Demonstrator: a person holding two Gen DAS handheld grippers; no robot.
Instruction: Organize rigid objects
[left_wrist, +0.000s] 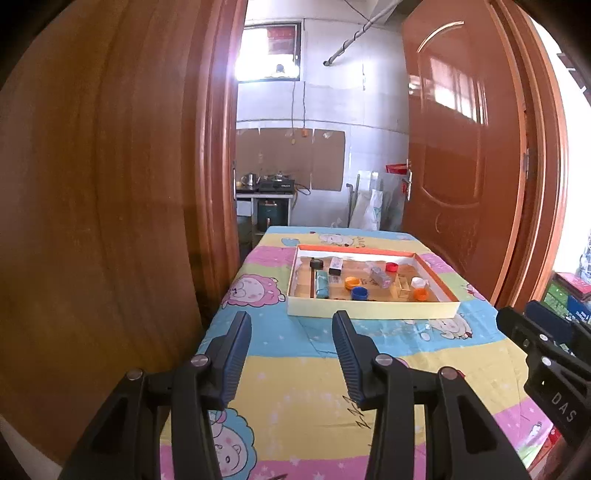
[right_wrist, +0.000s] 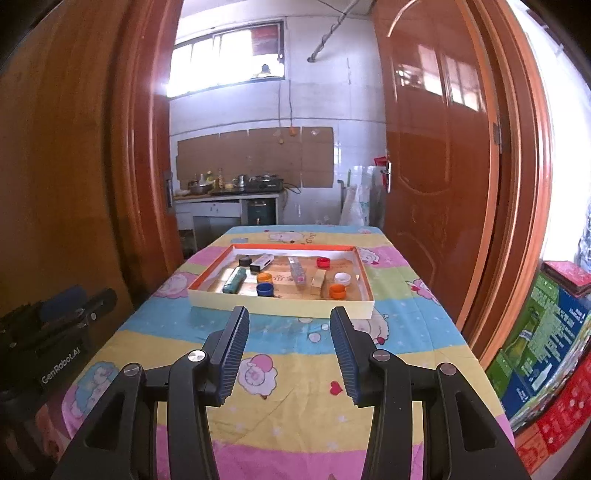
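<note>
A shallow cream box with an orange rim (left_wrist: 369, 308) (right_wrist: 280, 306) sits on the cartoon-print tablecloth (left_wrist: 295, 376) (right_wrist: 295, 373). It holds several small items: a blue cap (left_wrist: 359, 293) (right_wrist: 265, 289), orange caps (left_wrist: 420, 294) (right_wrist: 337, 291), a red cap (left_wrist: 391, 266) (right_wrist: 323, 262), a white cap (right_wrist: 342, 277), a teal lighter (left_wrist: 321, 283) (right_wrist: 235, 279), a clear bottle (left_wrist: 380, 277) and a black-and-white stick (right_wrist: 261, 261). My left gripper (left_wrist: 291, 332) and right gripper (right_wrist: 289, 328) are open and empty, hovering short of the box's near wall.
Brown wooden doors flank the table on the left (left_wrist: 110, 184) and right (right_wrist: 443, 147). Stacked printed cartons (right_wrist: 543, 339) stand at the right of the table. A kitchen counter with a stove (right_wrist: 236, 188) lies beyond the far edge.
</note>
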